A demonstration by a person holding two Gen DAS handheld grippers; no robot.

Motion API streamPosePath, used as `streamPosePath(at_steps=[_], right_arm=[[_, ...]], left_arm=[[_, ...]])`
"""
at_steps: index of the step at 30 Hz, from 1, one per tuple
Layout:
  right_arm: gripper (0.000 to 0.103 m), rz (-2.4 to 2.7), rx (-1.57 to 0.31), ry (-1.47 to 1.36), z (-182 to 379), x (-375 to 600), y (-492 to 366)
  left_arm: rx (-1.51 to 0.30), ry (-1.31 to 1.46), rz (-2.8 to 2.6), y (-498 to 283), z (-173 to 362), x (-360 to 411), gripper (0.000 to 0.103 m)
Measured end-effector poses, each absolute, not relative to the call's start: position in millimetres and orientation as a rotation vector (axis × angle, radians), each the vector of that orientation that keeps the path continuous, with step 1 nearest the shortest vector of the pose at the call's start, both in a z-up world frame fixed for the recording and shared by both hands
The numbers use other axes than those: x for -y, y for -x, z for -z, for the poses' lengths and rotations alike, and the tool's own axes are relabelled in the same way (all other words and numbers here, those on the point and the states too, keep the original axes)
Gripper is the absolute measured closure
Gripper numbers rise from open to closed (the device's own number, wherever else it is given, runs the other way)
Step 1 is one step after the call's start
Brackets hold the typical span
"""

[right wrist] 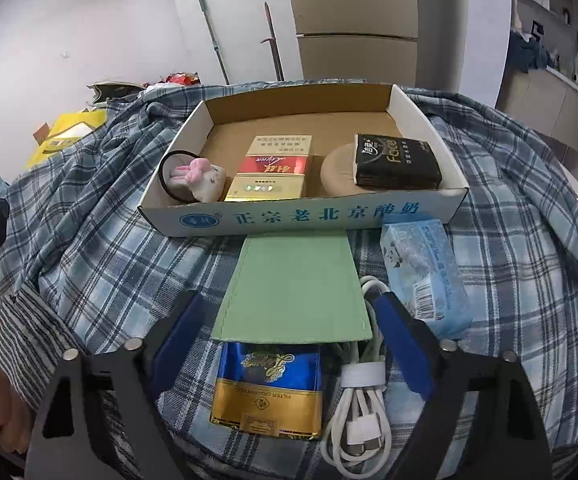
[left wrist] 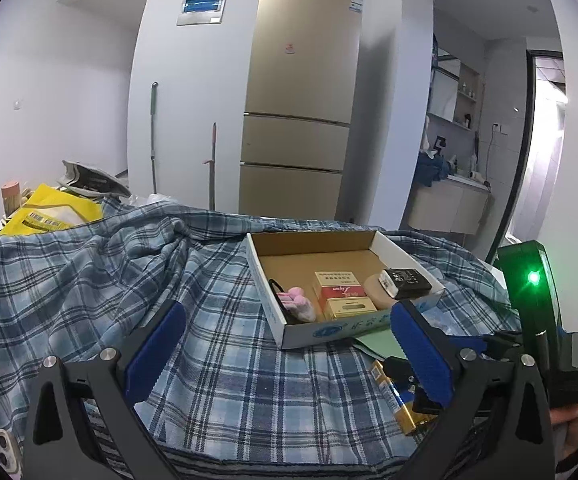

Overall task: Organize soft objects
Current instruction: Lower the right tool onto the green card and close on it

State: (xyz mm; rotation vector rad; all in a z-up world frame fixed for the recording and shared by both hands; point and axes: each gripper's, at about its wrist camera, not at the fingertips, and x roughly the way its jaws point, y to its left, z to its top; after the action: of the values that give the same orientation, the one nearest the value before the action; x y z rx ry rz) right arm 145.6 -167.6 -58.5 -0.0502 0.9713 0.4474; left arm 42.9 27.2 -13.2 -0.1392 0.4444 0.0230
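The right gripper [right wrist: 285, 344], its ribbed blue pads spread wide and pinching nothing, hangs tilted down over the near edge of a table draped in a rumpled blue plaid cloth [right wrist: 101, 240]. Between the pads lie a flat pale-green felt sleeve [right wrist: 295, 284], a glossy blue-and-gold cigarette pack [right wrist: 267, 392] at the sleeve's near end, and a coiled white charging cable [right wrist: 359, 408] bound by a white strap. A crinkly light-blue tissue packet [right wrist: 425, 272] rests just outside the right pad.

Beyond the sleeve, its far end tucked under the front wall, stands a shallow white cardboard tray [right wrist: 305, 218] with a brown corrugated floor and blue lettering. Inside, along the near wall from left to right: a plush pink-and-white bunny on a black hair tie [right wrist: 199, 180], a red-and-gold cigarette box [right wrist: 267, 176], a round tan pad [right wrist: 335, 178], and a soft black tissue pack [right wrist: 395, 162] leaning on that pad.

The left gripper [left wrist: 285, 356], jaws likewise parted and empty, hovers low over the cloth toward the table's left side, the tray ahead of it to the right. A hand [left wrist: 577, 424] grips the dark handle at the frame's right edge.
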Motion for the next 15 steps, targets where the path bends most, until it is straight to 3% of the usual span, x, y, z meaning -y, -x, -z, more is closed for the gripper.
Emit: streamPosePath(at_steps=[5,15], right_arm=[[0.034,-0.439,-0.967,0.085,57.4,163.2,-143.0],[0.034,-0.427,-0.918,0.176,35.1,197.0,-108.5]], left_arm=[[-0.449,0.124,-0.019,-43.1,13.7,-23.2,0.0],[-0.447,0.109,0.014,-40.5,12.6,-17.4,0.0]])
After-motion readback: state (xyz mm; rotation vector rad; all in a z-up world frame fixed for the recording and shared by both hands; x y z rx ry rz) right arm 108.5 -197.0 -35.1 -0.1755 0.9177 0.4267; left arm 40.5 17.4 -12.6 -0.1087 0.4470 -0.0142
